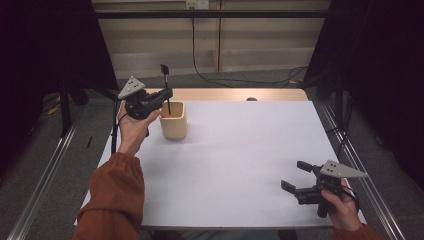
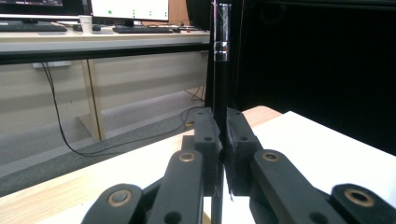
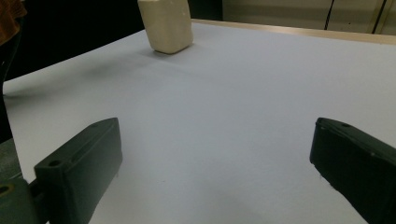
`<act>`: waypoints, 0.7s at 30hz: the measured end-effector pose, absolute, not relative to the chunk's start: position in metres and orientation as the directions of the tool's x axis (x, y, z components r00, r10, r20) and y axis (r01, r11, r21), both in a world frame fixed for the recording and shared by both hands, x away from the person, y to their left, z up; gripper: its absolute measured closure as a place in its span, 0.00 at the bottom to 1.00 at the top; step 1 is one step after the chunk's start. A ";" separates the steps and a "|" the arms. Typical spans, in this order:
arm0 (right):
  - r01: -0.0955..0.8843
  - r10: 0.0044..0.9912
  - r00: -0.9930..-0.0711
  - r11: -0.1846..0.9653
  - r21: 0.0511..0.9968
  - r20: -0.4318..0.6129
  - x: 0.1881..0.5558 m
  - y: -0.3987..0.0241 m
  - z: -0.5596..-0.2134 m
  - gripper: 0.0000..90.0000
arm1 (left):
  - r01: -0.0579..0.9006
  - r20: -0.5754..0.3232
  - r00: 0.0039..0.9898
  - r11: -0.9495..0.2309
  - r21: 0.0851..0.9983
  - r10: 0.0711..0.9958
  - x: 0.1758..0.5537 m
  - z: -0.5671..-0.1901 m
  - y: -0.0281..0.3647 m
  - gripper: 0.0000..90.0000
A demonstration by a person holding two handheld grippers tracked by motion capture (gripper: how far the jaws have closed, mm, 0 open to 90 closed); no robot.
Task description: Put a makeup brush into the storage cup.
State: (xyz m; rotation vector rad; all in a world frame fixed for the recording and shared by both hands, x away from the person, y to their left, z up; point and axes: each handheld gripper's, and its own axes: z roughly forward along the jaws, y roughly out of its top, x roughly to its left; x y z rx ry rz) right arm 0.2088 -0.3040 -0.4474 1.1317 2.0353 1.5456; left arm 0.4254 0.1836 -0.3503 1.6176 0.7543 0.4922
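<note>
The left gripper (image 1: 167, 94) clamps a thin black rod (image 1: 168, 102) between its jaws, which press against the shaft on both sides. The rod stands upright, its lower end inside the cream container (image 1: 173, 126) at the table's (image 1: 240, 150) far left. The right gripper (image 1: 292, 177) hovers near the table's near right corner, its jaws spread wide with nothing between them.

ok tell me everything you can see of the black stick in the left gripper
The black stick is thin, dark and glossy, with a silvery band near its top and a small flat head. It stands about upright, clamped between the jaws of the left gripper. Its lower end dips into the open top of the beige cup on the white table.
</note>
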 end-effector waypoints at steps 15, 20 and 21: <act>0.379 0.756 -0.628 0.093 0.921 0.183 0.208 -0.304 -0.447 0.02 | 0.213 -0.085 0.700 -0.094 0.972 0.709 0.430 -0.362 0.174 0.95; 0.381 0.755 -0.629 0.093 0.920 0.185 0.208 -0.304 -0.447 0.02 | 0.216 -0.071 0.698 -0.114 0.970 0.713 0.432 -0.367 0.171 0.95; 0.381 0.756 -0.629 0.093 0.920 0.184 0.208 -0.304 -0.447 0.02 | 0.216 -0.074 0.699 -0.111 0.970 0.712 0.432 -0.368 0.170 0.95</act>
